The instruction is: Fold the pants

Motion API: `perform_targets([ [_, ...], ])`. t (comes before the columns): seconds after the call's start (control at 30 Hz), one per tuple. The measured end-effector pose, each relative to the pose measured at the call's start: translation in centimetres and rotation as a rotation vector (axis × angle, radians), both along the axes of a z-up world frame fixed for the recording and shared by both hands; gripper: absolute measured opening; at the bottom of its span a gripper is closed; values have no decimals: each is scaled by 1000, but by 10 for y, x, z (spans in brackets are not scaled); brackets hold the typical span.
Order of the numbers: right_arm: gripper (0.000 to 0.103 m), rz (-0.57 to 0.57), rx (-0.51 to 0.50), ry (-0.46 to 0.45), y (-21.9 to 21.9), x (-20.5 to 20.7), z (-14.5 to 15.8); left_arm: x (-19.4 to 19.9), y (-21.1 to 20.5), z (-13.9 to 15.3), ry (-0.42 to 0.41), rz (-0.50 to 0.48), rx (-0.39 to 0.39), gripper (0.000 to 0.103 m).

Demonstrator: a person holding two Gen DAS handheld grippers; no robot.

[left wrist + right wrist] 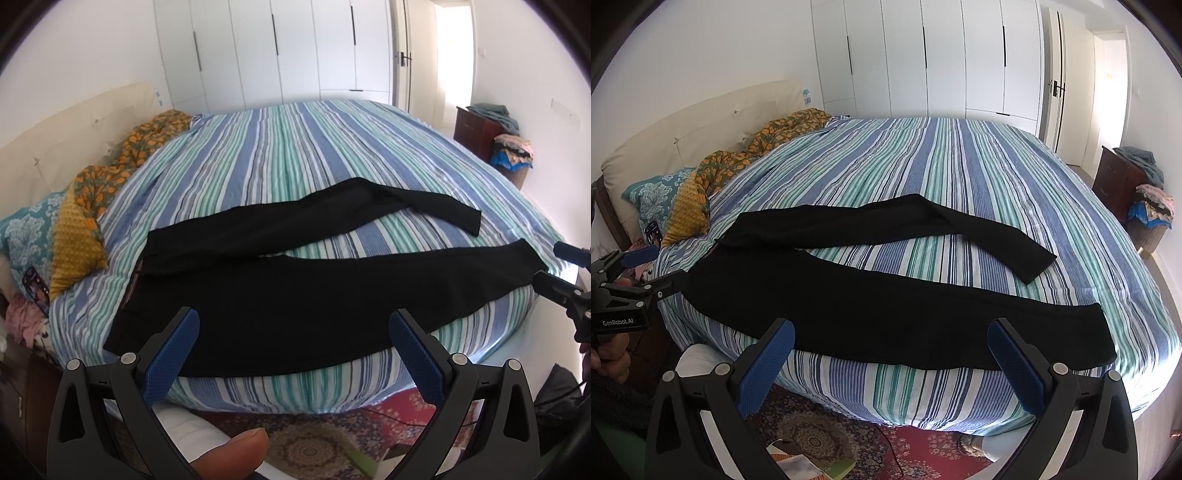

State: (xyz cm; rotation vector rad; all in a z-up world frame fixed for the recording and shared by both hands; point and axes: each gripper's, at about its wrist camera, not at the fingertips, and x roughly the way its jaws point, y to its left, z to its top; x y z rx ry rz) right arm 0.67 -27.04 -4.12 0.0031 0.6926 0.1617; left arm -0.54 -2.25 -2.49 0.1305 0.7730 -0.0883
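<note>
The black pants (295, 295) are spread unfolded across the striped bed (295, 155), long axis running left to right. Both the left gripper (293, 339) and right gripper (890, 350) are held wide open and empty at the lower edge, the left nearer the waistband, the right nearer the cuffs.

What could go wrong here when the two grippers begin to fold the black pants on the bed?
1. The near leg of the black pants lies along the bed edge; a careless tug may drag it onto the rug.
2. The far leg is bent, so folding it now may trap creases.
3. Black on black, the layers are hard to tell apart; the open jaws may pinch only one.
</note>
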Motion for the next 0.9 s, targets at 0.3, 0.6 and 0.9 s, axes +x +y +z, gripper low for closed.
perform_targets([
  [0.3, 103, -8, 38, -41, -5, 0, 4, 4, 0, -1, -3, 9, 13, 103],
  [0.6, 103, 28, 86, -53, -7, 5, 1, 5, -1, -5, -6, 15, 33, 103],
  [0.9, 103, 75, 63, 8, -5, 43, -29, 22, -1, -17, 25, 29, 60, 103],
])
